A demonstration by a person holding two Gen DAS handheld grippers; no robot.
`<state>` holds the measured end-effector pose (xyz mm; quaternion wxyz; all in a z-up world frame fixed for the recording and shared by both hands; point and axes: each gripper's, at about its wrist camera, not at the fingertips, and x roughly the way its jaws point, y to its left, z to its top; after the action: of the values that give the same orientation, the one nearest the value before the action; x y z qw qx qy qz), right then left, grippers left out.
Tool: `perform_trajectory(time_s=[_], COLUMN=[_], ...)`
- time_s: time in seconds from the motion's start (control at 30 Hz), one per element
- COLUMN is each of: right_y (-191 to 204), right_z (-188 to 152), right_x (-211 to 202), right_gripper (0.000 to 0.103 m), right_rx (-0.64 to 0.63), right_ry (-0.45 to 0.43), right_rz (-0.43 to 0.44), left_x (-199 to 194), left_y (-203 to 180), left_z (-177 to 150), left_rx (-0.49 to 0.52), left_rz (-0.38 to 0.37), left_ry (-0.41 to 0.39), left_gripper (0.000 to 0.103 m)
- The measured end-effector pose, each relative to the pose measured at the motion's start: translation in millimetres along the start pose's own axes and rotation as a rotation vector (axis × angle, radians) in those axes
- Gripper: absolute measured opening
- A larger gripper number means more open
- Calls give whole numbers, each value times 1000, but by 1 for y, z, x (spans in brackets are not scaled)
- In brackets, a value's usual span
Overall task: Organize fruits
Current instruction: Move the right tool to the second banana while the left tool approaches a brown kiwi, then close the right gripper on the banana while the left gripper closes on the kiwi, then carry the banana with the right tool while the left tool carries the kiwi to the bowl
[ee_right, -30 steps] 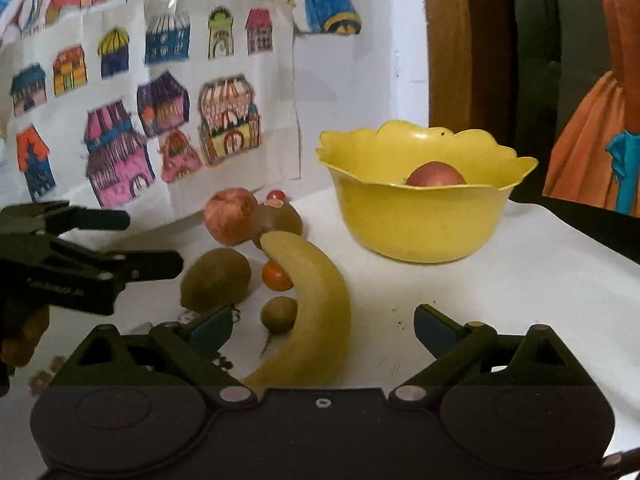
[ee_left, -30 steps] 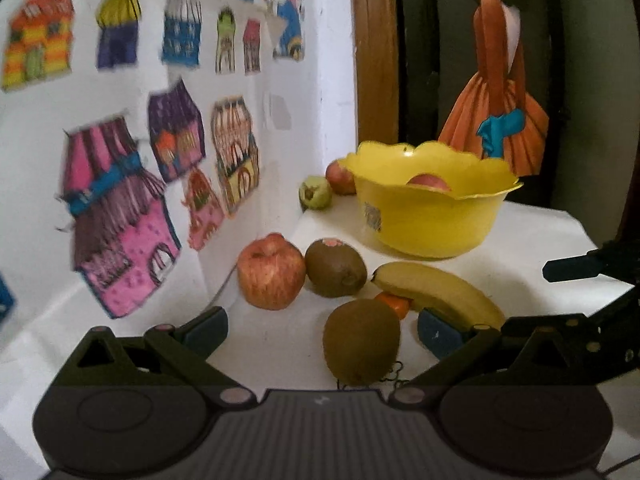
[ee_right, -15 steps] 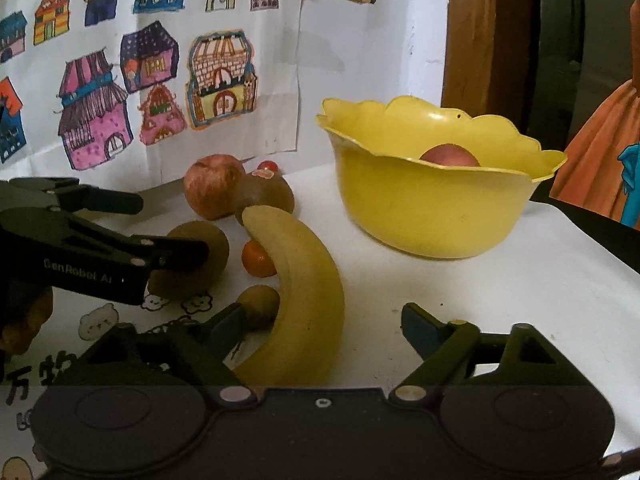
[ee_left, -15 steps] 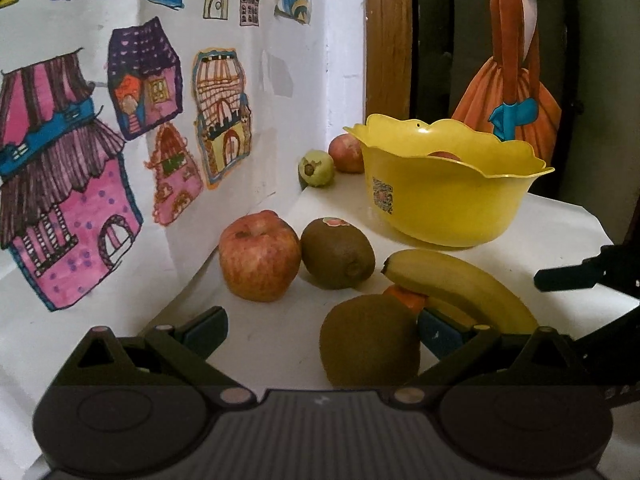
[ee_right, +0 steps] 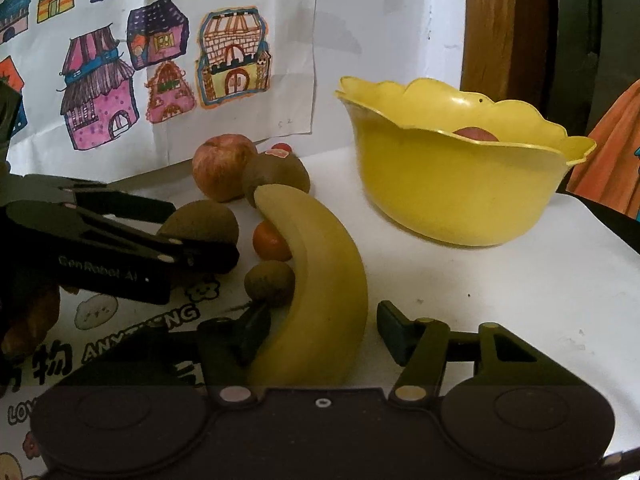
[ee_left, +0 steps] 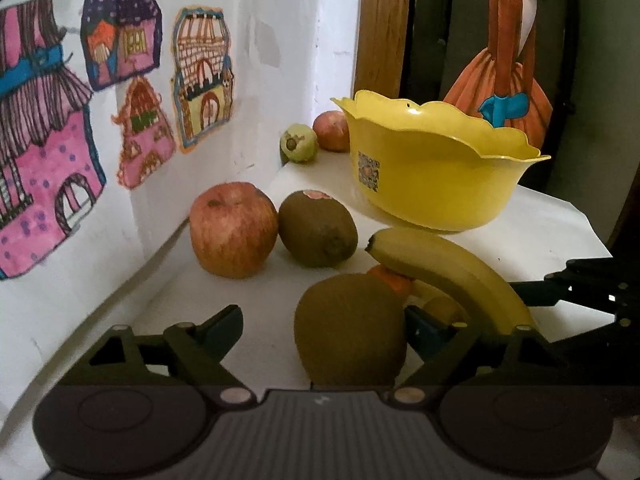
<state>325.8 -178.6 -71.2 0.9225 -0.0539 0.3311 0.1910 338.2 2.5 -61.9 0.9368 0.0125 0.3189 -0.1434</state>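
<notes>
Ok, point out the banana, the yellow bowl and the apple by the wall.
banana (ee_right: pixel 320 280), right wrist view, middle of its curved body.
yellow bowl (ee_right: pixel 452 184), right wrist view, outer wall.
apple (ee_left: pixel 232 232), left wrist view, front skin.

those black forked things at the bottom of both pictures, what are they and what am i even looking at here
They are hand-held claws: a person carries one in each hand, and each has a camera looking forward along its two fingers. So one picture comes from the left claw, the other from the right claw.

On the white table lie a banana, a red apple, two kiwis, a small orange fruit and a small brown fruit. A yellow bowl already holds one reddish fruit; two more fruits sit behind it.

Nothing is gripped yet. Both claws are open: the left has the near kiwi between its fingers, the right straddles the banana's near end.
</notes>
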Motion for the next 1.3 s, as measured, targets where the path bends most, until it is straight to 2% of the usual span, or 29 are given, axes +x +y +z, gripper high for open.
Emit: perform_trajectory(time_s=[0.13,0.23,0.3,0.43,0.8,1.13,1.3], right_y=[1,1,1,0,-9,-19,-15], right_z=[1,2,2,2,-10,-25,-32], right_x=[2,1,0,-1,-20,-50,-63], right_gripper=[62,61,48,47,41,39,39], right_rx=[5,7,11,23,47,108,90], right_ry=[-5,-11,-16,-16,9,21,6], right_rz=[-5,-8,-13,-19,-54,-50,-72], left_x=[5,4,3,1,-11,-35,-48], left_y=[0,-2,-5,-10,-10,-27,-34], left_z=[-2,-2,-3,-3,-7,-6,-3], left_rx=[-4,-2,8,24,-24,-25,-25], left_rz=[-13,-27,-39,-26,-17,-42,-49], left_ry=[22,15,14,15,35,-2,-19], left_gripper=[81,72,61,60,60,60,60])
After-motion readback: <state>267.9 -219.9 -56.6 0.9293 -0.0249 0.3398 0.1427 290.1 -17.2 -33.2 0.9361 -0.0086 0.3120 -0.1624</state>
